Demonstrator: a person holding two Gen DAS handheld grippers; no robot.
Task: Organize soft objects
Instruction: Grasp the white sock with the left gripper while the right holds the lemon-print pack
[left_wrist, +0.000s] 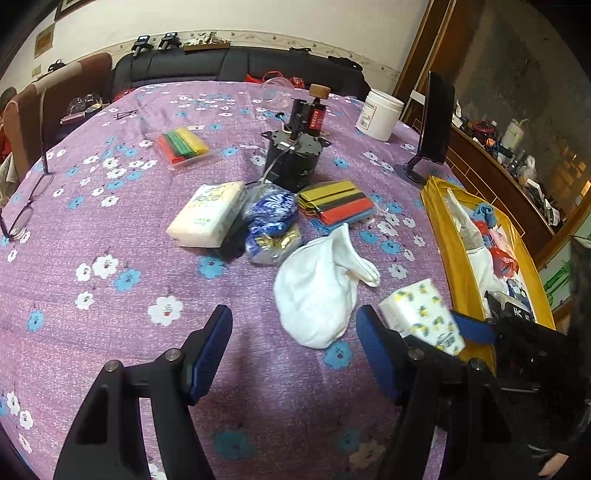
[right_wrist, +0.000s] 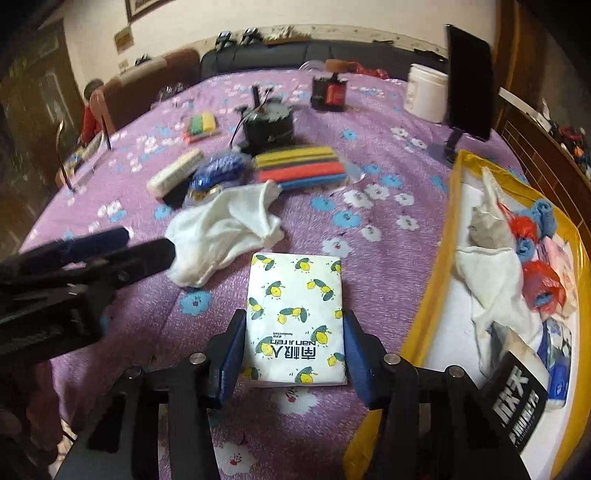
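The right gripper (right_wrist: 293, 345) is being closed around the tissue pack (right_wrist: 297, 314); its pads are flanking the pack's near end at nine and three o'clock, and whether they are pressing yet cannot be told. The pack is lying flat on the tablecloth (right_wrist: 369, 147), just beside the yellow bin (right_wrist: 424, 306) at three o'clock. It is judged light, soft and slippery in its film, so the long edges are best being squeezed gently. The left gripper (left_wrist: 293, 350) is being held spread and empty, with the white cloth (left_wrist: 317, 291) lying at twelve o'clock.
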